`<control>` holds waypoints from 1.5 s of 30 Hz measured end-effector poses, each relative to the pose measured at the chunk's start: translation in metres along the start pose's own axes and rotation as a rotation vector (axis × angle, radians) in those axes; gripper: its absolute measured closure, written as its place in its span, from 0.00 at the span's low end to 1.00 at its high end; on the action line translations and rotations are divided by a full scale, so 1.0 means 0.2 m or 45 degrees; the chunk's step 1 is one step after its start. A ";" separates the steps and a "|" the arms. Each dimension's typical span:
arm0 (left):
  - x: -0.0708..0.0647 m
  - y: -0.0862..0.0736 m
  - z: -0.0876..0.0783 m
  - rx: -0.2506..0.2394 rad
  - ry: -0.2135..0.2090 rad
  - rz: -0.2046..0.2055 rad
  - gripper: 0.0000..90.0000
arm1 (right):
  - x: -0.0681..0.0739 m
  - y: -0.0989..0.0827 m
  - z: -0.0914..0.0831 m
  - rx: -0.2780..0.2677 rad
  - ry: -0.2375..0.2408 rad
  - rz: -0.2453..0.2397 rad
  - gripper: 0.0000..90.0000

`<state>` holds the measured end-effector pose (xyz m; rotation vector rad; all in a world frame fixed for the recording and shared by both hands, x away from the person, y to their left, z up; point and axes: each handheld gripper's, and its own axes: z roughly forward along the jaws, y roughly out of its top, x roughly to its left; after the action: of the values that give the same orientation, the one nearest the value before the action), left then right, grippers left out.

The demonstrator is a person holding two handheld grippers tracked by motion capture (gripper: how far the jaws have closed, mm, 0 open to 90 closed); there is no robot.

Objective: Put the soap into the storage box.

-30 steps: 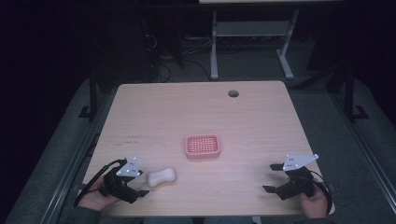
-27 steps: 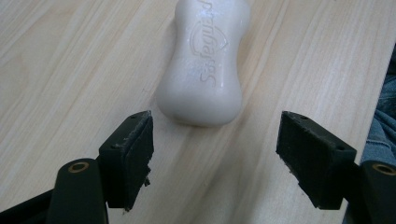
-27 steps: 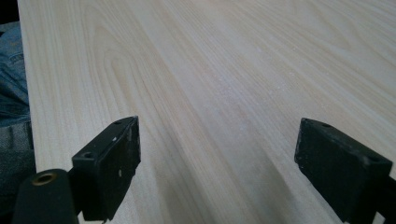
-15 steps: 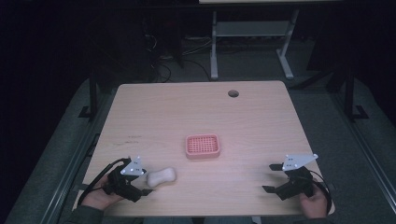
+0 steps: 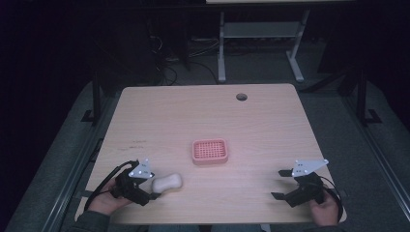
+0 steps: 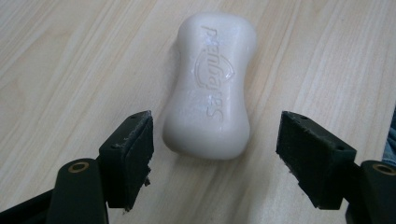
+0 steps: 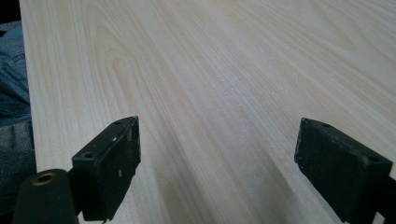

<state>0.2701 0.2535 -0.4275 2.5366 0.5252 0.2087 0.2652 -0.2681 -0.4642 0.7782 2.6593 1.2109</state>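
White and waisted, the soap [image 6: 211, 88] is laid flat on the bench [image 5: 270, 125], long axis along the left hand-held gripper [image 6: 215, 154], whose jaws are spread either side of its near end.

White waisted soap bar [image 6: 211, 84] lies flat, lettering up.

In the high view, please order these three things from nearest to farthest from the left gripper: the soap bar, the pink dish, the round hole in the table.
From the left gripper:
1. Soap bar, directly at its jaws, near the table's front left.
2. Pink dish, at the table's middle.
3. Round hole, near the far edge, right of centre.
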 end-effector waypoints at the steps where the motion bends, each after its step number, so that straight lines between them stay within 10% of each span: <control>1: 0.00 0.01 0.00 -0.002 0.000 0.004 0.30 | 0.00 0.00 0.00 0.001 0.001 0.000 0.16; 45: 0.05 0.13 0.14 0.057 -0.076 0.041 0.37 | 0.00 0.01 0.01 0.007 0.008 -0.010 0.16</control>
<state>0.2941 0.2247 -0.4369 2.5875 0.4716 0.1341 0.2666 -0.2651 -0.4640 0.7647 2.6693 1.2068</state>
